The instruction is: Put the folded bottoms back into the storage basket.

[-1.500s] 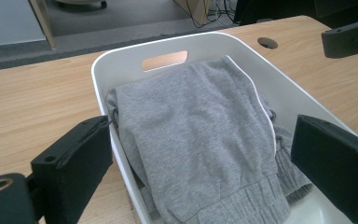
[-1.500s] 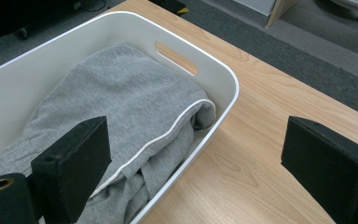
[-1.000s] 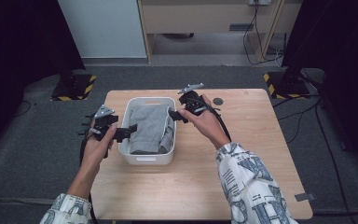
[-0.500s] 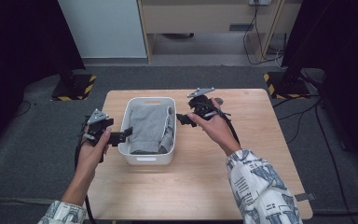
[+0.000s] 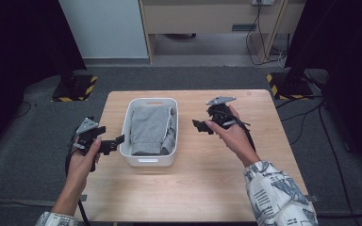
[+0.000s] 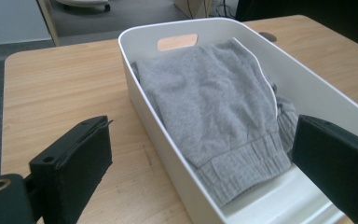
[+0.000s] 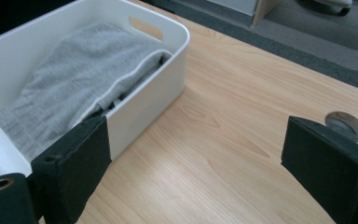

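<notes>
on the bench, both grippers off the tub

at the middle of the bench (image 5: 217, 188) sits a white tub (image 5: 150, 159) with a folded grey garment (image 5: 148, 129) lying inside it. the garment fills most of the tub's floor, with its ribbed hem toward my end and a cut-out handle showing in the far wall of the tub. on the tub's right side the cloth is folded over itself, and a thin white edge runs along the fold.

my left gripper (image 5: 113, 142) hovers just off the tub's left wall, near the bench's left edge, held in my left hand (image 5: 82, 160). its jaws are spread wide with nothing between them. in the left gripper view the tub's near corner and the garment's hem sit between the two black pads (image 6: 77, 172), but neither pad touches them.

my right gripper (image 5: 200, 126) is held above the bench to the right of the tub, apart from it, in my right hand (image 5: 233, 136). its jaws are also spread wide and hold nothing. in the right gripper view the tub's right wall lies beside the left pad, bare wood fills the gap between the pads, and a small round grey cap (image 7: 346, 125) is set into the bench beyond the right pad.

both my sleeves are patterned, and a cable trails from each gripper.
</notes>
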The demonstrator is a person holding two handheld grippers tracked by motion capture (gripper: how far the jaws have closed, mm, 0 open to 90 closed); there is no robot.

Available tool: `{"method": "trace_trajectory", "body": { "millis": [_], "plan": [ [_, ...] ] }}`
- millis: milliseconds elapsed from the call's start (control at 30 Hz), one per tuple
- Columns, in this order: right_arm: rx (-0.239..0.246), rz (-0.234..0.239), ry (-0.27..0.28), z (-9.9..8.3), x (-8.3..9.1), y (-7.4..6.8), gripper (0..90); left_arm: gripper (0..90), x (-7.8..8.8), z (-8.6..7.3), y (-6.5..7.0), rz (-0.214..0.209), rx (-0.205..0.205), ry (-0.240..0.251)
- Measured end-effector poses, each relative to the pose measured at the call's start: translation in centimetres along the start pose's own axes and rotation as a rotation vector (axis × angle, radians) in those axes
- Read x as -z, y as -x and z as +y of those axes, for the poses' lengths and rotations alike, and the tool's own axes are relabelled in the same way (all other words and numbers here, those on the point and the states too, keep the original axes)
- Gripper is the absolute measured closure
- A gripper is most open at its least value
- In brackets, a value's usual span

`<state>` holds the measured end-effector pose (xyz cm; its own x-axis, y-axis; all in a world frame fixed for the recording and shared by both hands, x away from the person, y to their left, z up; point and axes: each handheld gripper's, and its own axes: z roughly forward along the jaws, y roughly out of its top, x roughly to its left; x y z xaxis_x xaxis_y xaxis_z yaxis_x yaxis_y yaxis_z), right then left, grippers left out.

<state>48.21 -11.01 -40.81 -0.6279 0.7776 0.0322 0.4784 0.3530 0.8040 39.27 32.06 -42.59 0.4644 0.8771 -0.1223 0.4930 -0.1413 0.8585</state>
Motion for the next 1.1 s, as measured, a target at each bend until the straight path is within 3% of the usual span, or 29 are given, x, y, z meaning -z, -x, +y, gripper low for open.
{"method": "trace_trajectory", "body": {
  "millis": [200,533,1100],
  "plan": [
    [-0.015,-0.010,-0.002,-1.3,0.8,1.1,8.2,4.2,0.9,-1.0,-0.9,0.005,0.036,0.014],
    [-0.039,-0.029,0.008,-3.0,1.8,2.4,8.6,4.2,1.4,-1.3,-1.1,0.021,0.010,-0.002],
    [-0.075,-0.045,0.016,-6.4,4.1,3.7,8.3,4.1,2.2,-3.5,-1.2,0.027,-0.014,-0.041]
  ]
}}
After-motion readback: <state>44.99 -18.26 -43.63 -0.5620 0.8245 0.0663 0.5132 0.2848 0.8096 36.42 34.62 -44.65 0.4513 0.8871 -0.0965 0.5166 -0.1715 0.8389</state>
